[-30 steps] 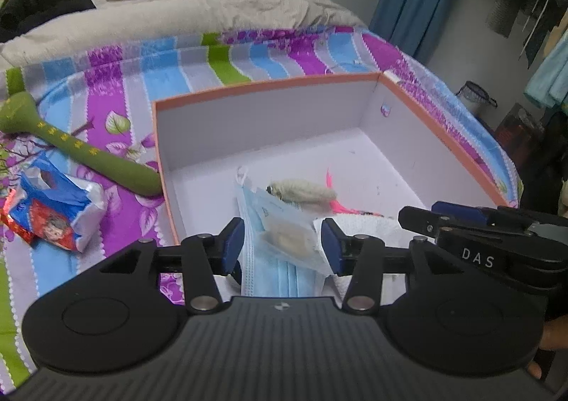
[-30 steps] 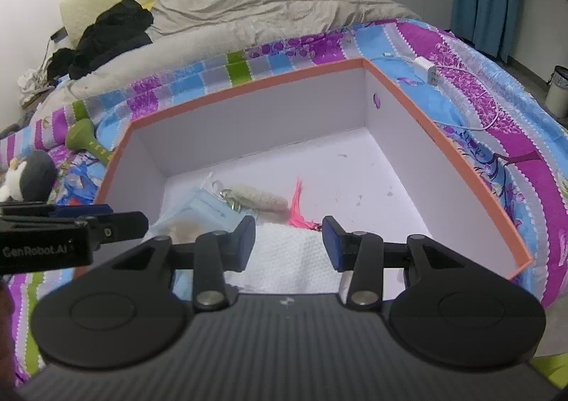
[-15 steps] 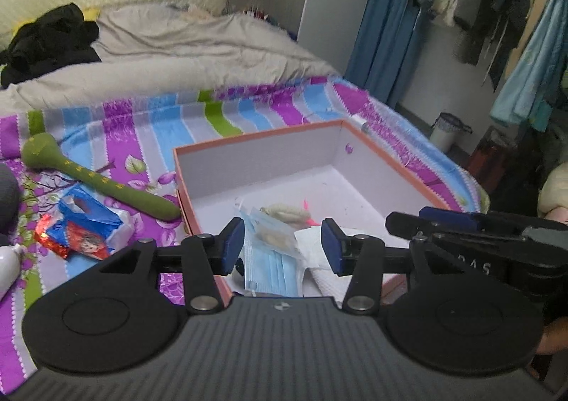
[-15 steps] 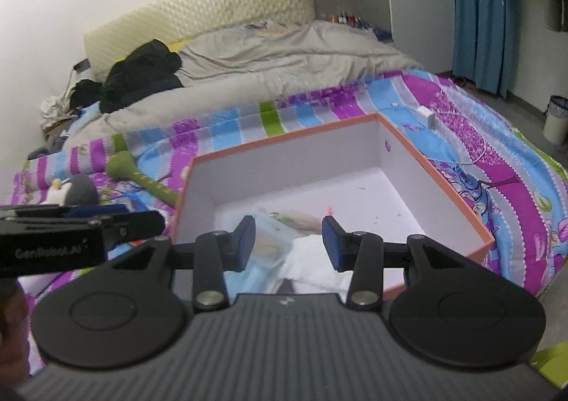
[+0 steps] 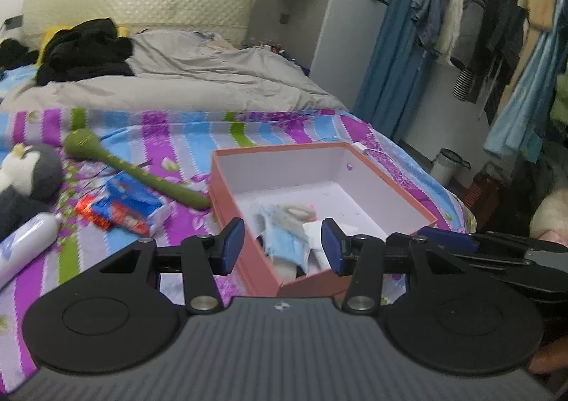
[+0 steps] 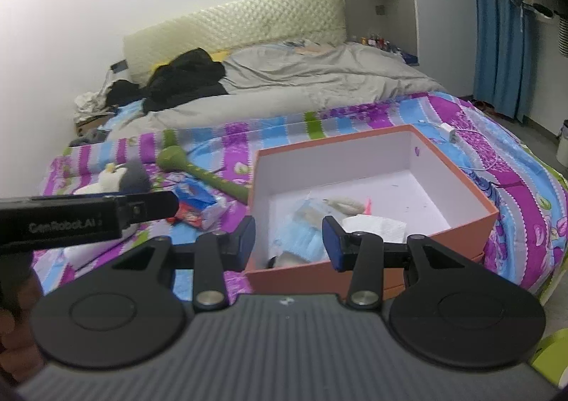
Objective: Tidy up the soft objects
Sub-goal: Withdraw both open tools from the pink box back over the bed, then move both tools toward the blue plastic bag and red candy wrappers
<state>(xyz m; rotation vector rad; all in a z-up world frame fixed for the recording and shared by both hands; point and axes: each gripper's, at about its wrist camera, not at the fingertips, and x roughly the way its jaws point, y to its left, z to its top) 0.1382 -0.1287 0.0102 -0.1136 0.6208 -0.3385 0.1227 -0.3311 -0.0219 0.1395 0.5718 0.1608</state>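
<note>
An orange box (image 5: 255, 259) (image 6: 472, 223) with a white inside stands on the striped bedspread. Blue face masks (image 5: 284, 241) (image 6: 305, 237), a white tissue (image 6: 376, 225) and a small beige furry piece (image 6: 342, 202) lie in its near corner. My left gripper (image 5: 283, 246) hangs open above the box's near edge, nothing between its pads. My right gripper (image 6: 289, 242) is also open and empty, held back from the box. Left of the box lie a green long-necked plush (image 5: 142, 173) (image 6: 202, 172), a blue-red packet (image 5: 131, 205) (image 6: 195, 204) and a penguin plush (image 5: 25, 180) (image 6: 120, 177).
A white bottle (image 5: 25, 244) lies at the far left. A grey duvet (image 5: 213, 81) and black clothes (image 5: 85, 49) cover the far half of the bed. A white charger with cable (image 6: 449, 131) lies behind the box. Hanging clothes (image 5: 497, 28) and a bin (image 5: 449, 166) stand right.
Both grippers have pulled back and risen away from the box, so more of the bed and room shows. Their jaws kept the same width, and the things in the box stayed put.
</note>
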